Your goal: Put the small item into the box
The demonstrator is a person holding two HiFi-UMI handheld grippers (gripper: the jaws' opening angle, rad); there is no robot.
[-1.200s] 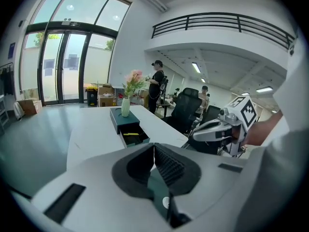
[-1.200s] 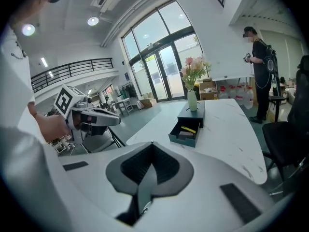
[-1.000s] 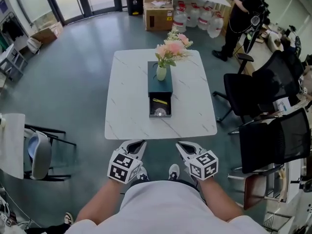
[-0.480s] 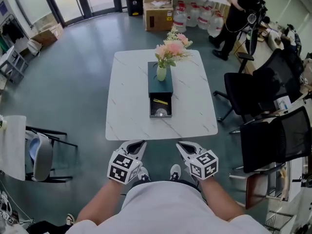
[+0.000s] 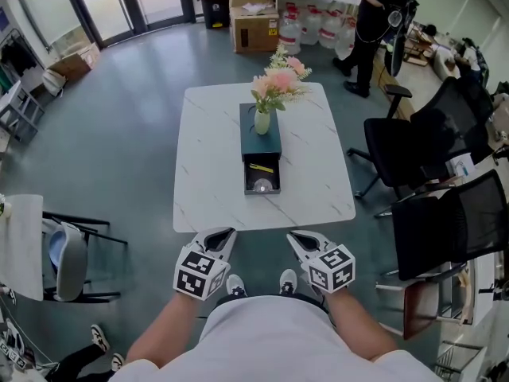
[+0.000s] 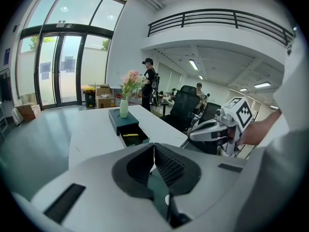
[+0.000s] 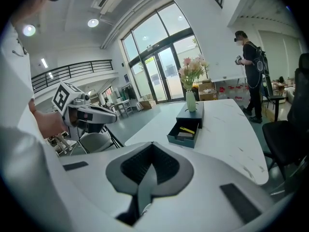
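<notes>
A dark teal box (image 5: 261, 142) lies along the middle of the white marble table (image 5: 207, 165), its drawer (image 5: 262, 177) pulled open toward me. Inside the drawer lie a yellow item (image 5: 260, 166) and a round silvery item (image 5: 262, 185). A vase of pink flowers (image 5: 263, 118) stands on the box's top. My left gripper (image 5: 225, 234) and right gripper (image 5: 297, 236) hang side by side below the table's near edge, both shut and holding nothing. The left gripper view shows the box (image 6: 125, 123) ahead, and the right gripper view shows the box (image 7: 187, 126) too.
Black office chairs (image 5: 413, 153) crowd the table's right side. A grey chair (image 5: 67, 257) stands at the left. Cardboard boxes (image 5: 256, 18) and water bottles (image 5: 318, 24) sit beyond the table, where a person (image 5: 374, 14) in black stands.
Both grippers have stayed in place. The person at the back has stepped further left and away. Someone's feet have come into view at the bottom left.
</notes>
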